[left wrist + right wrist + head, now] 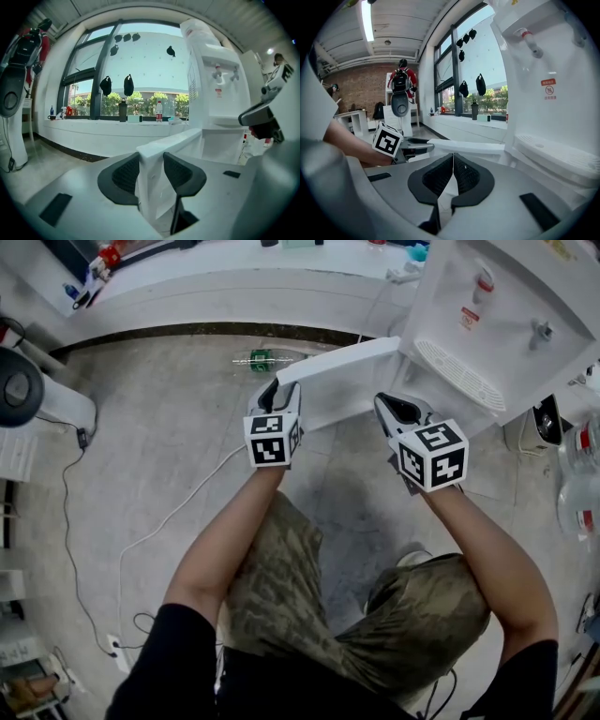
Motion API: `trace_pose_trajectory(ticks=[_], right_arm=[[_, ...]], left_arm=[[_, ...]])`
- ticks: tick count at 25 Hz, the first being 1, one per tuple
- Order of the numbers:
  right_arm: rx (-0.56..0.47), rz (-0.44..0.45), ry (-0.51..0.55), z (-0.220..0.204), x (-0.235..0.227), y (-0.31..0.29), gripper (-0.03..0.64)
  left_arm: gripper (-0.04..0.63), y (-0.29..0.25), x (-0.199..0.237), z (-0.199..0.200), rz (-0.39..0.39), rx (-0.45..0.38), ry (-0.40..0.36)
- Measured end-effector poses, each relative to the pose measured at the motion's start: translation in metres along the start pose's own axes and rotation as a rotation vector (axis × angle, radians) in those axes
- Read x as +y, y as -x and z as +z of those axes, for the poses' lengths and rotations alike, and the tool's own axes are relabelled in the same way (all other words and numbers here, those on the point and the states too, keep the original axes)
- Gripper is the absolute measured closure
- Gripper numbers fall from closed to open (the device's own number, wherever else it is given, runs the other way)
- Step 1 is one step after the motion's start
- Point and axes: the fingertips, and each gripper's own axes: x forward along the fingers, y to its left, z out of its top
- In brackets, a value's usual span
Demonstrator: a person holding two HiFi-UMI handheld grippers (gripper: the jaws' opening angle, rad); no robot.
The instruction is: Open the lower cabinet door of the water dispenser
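The white water dispenser [497, 324] stands at the upper right of the head view. Its lower cabinet door [337, 362] is swung out toward the left. My left gripper [272, 390] is shut on the door's free edge; in the left gripper view the white door panel [154, 159] fills the gap between the two black pads of that gripper [151, 171]. My right gripper [384, 404] hangs shut and empty in front of the cabinet opening. In the right gripper view its jaws [453, 173] meet, with the open door [468, 146] and the left gripper [417, 146] beyond them.
A bottle [261, 359] lies on the floor beyond the door. A white cable [169, 521] runs across the floor at left, by a round black device [19, 385]. A long white ledge [234, 287] runs along the window. Large water jugs [577, 493] stand at right.
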Motion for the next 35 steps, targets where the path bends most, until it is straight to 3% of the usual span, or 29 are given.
trace_pose_trajectory(ticks=[15, 21, 30, 35], right_arm=[[-0.023, 0.021, -0.041, 0.001, -0.002, -0.013, 0.617], [-0.01, -0.011, -0.05, -0.005, -0.015, -0.017, 0.617], [-0.054, 0.045, 0.005, 0.011, 0.001, -0.025, 0.617], [-0.038, 0.021, 0.031, 0.005, -0.011, -0.027, 0.617]], left_arm=[[0.46, -0.016, 0.014, 0.005, 0.006, -0.036, -0.023], [0.465, -0.027, 0.02, 0.01, 0.012, -0.028, -0.04], [0.471, -0.043, 0.028, 0.016, 0.024, -0.005, -0.046], [0.472, -0.05, 0.034, 0.018, 0.027, 0.003, -0.04]])
